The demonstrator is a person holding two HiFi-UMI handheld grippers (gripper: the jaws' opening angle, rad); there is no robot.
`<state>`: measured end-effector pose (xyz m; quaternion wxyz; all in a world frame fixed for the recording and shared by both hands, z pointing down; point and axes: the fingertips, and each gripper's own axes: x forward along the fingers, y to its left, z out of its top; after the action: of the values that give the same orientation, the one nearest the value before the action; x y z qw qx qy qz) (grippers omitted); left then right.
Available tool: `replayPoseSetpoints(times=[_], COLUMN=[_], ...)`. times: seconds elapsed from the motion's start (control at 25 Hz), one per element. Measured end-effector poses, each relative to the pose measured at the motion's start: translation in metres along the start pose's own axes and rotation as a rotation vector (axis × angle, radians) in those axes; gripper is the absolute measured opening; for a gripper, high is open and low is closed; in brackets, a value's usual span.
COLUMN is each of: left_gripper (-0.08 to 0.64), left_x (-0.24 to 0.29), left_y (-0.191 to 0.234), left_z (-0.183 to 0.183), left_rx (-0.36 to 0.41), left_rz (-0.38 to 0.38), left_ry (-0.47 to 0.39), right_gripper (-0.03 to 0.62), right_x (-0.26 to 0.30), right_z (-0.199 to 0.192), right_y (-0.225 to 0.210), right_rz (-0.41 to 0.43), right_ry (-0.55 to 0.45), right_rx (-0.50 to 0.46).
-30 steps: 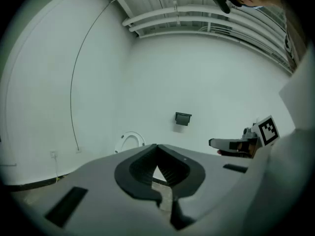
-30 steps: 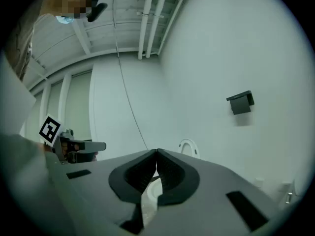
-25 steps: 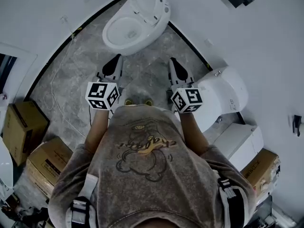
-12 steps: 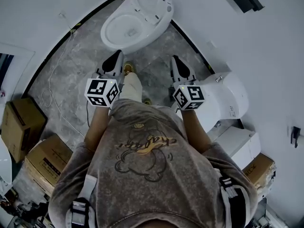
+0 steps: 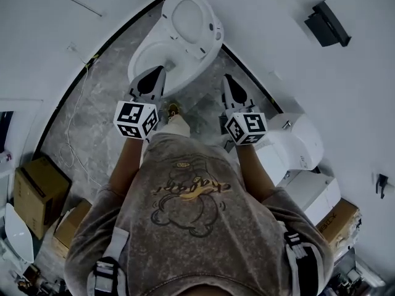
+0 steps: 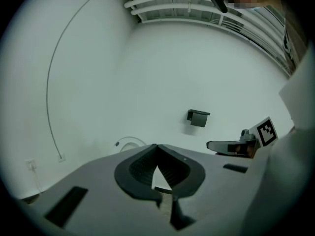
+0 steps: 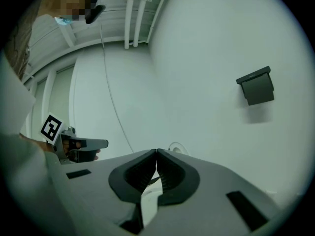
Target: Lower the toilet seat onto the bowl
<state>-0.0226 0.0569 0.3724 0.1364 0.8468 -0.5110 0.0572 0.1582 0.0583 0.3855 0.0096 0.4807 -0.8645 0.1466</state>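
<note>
Here we are at the toilet, and the toilet seat (image 5: pixel 200 11) stands raised at the far edge of the floor (image 5: pixel 105 103), tipped back toward the wall, with the bowl (image 5: pixel 143 53) open below it and nothing lowered yet. The left hand-held gripper (image 5: pixel 155 73) hangs over the near rim of the bowl with its jaws pressed together and nothing between them, and its own view shows the tips meeting against bare wall. The right hand-held gripper (image 5: pixel 226 79) sits just off the bowl's right side, jaws likewise together and empty, well short of the seat. So this looks like the approach, with the reach for the seat not yet made. To do it well, I'd bring one hand-held gripper up to the seat's top edge and either part the jaws to pinch the rim or hook the closed tips behind it, making sure it catches the seat and not the lid behind, since the two are hard to tell apart from the head view. Then tip it forward past its balance point and keep contact all the way down, because smooth white plastic can slip off the pads and the seat could slam onto the bowl.
</note>
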Motion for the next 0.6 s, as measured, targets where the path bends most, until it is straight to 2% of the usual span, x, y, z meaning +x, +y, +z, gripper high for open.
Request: replayPoseSetpoints(times=[0.28, 0.48, 0.6], left_gripper=[0.009, 0.009, 0.009], left_x=[0.072, 0.106, 0.122], left_y=[0.045, 0.056, 0.061], left_z=[0.032, 0.046, 0.046], left_rx=[0.014, 0.019, 0.012], left_rz=[-0.083, -0.131, -0.126], left_ry=[0.026, 0.038, 0.061], right_gripper=[0.028, 0.028, 0.028], right_x=[0.075, 0.098, 0.105], right_z=[0.028, 0.038, 0.038], right_y=[-0.020, -0.038, -0.049], right_rz=[-0.063, -0.101, -0.106], right_ry=[-0.026, -0.033, -0.021], right_rx=[0.015, 0.024, 0.027])
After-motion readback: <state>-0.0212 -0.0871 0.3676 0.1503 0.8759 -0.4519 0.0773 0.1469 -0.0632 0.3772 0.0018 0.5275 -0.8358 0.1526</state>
